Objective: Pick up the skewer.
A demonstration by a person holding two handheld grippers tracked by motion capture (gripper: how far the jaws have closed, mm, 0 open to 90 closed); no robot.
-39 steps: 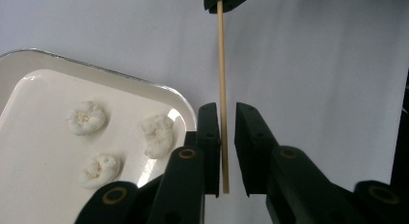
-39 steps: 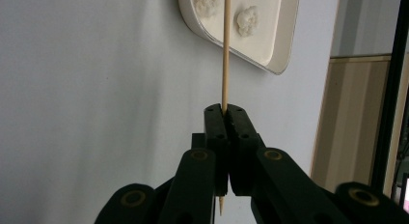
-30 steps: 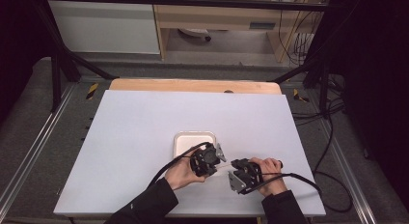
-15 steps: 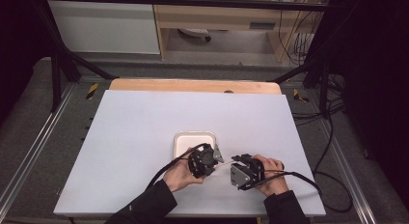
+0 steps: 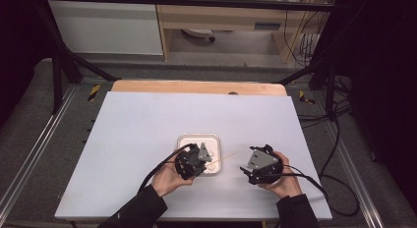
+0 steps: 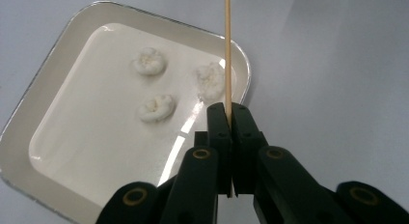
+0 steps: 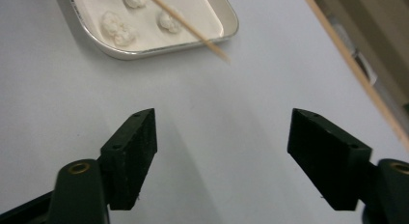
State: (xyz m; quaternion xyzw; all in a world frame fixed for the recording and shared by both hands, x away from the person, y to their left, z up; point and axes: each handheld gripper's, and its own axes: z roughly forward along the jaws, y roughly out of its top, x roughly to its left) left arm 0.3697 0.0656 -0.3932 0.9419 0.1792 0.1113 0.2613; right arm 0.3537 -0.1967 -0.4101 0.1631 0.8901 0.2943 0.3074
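My left gripper [image 6: 230,119] is shut on a thin wooden skewer [image 6: 226,50] that points straight ahead over the corner of a white tray [image 6: 53,74]. Three white puffy lumps [image 6: 156,107] lie in the tray. In the high view the left gripper [image 5: 193,161] hovers over the tray's [image 5: 198,136] near edge, and the skewer [image 5: 227,157] reaches right toward my right gripper [image 5: 259,167]. The right gripper [image 7: 222,137] is open and holds nothing. It sits over bare table, with the skewer's tip [image 7: 212,48] and the tray [image 7: 159,49] ahead of it.
The white tabletop [image 5: 147,120] spreads wide to the left and behind the tray. A wooden strip [image 5: 196,87] runs along its far edge. Cables [image 5: 314,184] trail from the right gripper across the table's right edge.
The two grippers have drawn apart: the left one shifted a little left over the tray, the right one moved right and slightly farther away. The skewer now spans the gap between them.
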